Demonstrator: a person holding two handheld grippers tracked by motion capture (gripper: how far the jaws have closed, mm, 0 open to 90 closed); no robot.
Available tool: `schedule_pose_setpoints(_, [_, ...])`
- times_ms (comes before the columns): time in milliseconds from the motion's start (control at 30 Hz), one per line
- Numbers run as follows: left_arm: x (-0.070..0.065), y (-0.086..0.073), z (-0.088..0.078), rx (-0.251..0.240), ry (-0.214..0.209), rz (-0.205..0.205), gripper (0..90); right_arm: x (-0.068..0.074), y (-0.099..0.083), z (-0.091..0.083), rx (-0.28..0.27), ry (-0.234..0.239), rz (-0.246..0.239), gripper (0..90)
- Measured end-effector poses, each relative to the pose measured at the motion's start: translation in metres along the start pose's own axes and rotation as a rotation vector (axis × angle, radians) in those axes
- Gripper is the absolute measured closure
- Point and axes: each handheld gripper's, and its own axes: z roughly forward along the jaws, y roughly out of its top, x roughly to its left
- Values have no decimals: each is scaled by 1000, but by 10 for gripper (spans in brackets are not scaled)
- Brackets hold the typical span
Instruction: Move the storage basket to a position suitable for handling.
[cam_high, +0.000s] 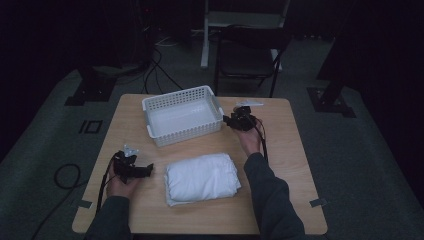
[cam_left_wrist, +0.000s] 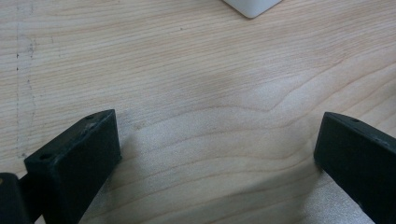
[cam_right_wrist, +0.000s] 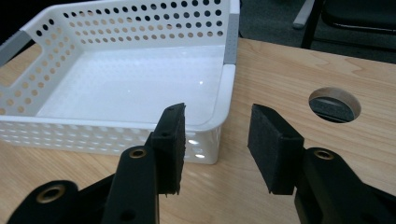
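White basket (cam_high: 182, 116), empty, at the far middle of the wooden table (cam_high: 295, 165), long axis running left-right and slightly skewed. Right gripper (cam_right_wrist: 217, 140) just beside its right end; jaws part open with nothing between them, one jaw over the near right corner rim, the other outside. Folded white cloth (cam_high: 201, 177) near the table's front, between both hands. Left gripper (cam_left_wrist: 217, 154) wide open over bare wood, left of the cloth. Nearer hand to the basket: right.
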Motion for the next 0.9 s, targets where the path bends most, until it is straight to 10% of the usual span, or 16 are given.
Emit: schedule_pose_setpoints(900, [0,0,0,0,0,0,2,-5,18,53,106,-38,44,758])
